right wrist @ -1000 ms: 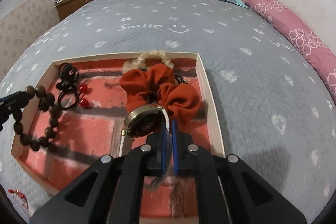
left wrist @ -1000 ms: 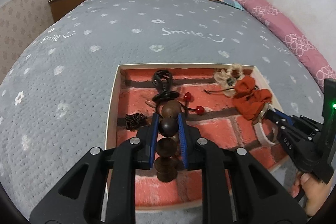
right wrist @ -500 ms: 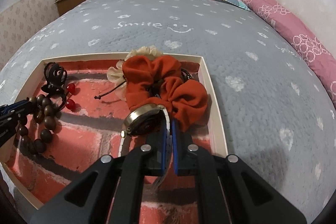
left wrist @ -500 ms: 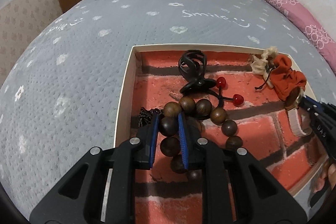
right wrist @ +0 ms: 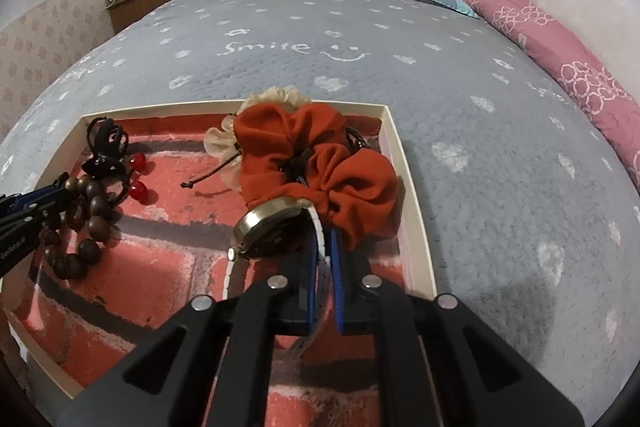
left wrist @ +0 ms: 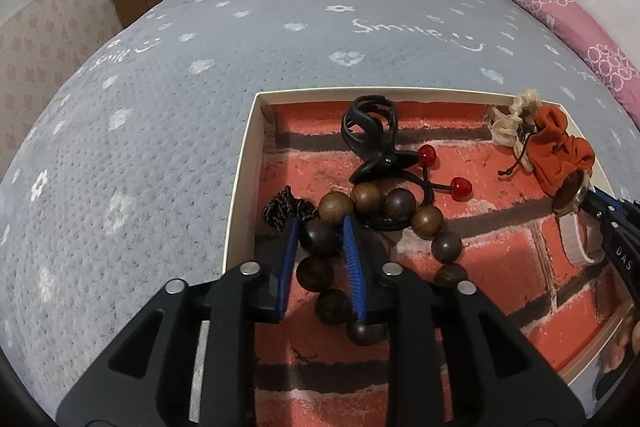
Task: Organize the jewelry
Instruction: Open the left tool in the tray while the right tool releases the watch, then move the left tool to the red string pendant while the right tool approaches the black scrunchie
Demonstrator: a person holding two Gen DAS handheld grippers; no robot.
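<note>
Dim, flat indoor light gives both views soft grain. A shadow darkens the grey patterned bedspread (right wrist: 516, 299) at four o'clock; fisheye bending and black vignette ring the edges.

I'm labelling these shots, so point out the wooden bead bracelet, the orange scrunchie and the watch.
wooden bead bracelet (left wrist: 427, 219), left wrist view, on a lighter brown bead.
orange scrunchie (right wrist: 292, 139), right wrist view, on its upper fabric fold.
watch (right wrist: 269, 231), right wrist view, on its round metal case.
</note>
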